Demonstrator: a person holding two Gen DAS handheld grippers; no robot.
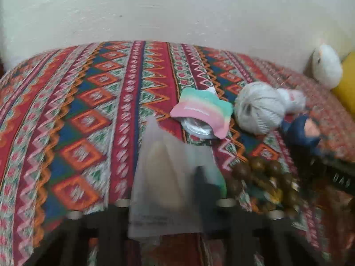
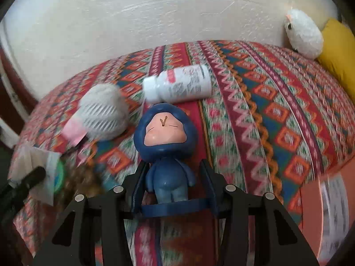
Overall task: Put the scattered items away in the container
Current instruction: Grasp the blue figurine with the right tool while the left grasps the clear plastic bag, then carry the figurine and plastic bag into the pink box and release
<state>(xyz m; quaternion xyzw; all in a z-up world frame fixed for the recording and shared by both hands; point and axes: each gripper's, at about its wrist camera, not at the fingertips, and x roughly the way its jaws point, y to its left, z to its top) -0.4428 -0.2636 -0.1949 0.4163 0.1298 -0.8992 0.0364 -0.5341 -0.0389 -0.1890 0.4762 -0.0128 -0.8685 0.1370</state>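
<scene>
The right tongs (image 2: 172,185) bracket the body of a glossy blue hooded toy figurine (image 2: 165,141), fingers near its sides, though contact is unclear; the left tongs (image 1: 175,177) pinch a translucent plastic packet (image 1: 164,184), blurred. Both look mid-pickup on the patterned woven cloth (image 2: 277,110), beside a grey yarn ball (image 2: 103,117) and white pill bottle (image 2: 177,84). Next comes carrying them to the container, probably the orange rim (image 2: 310,210) at right.

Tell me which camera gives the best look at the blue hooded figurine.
The right wrist view: the blue hooded figurine fills the centre, sharp, body between the right tool fingers. The left wrist view shows it only blurred at the right edge, beside the yarn ball.
</scene>
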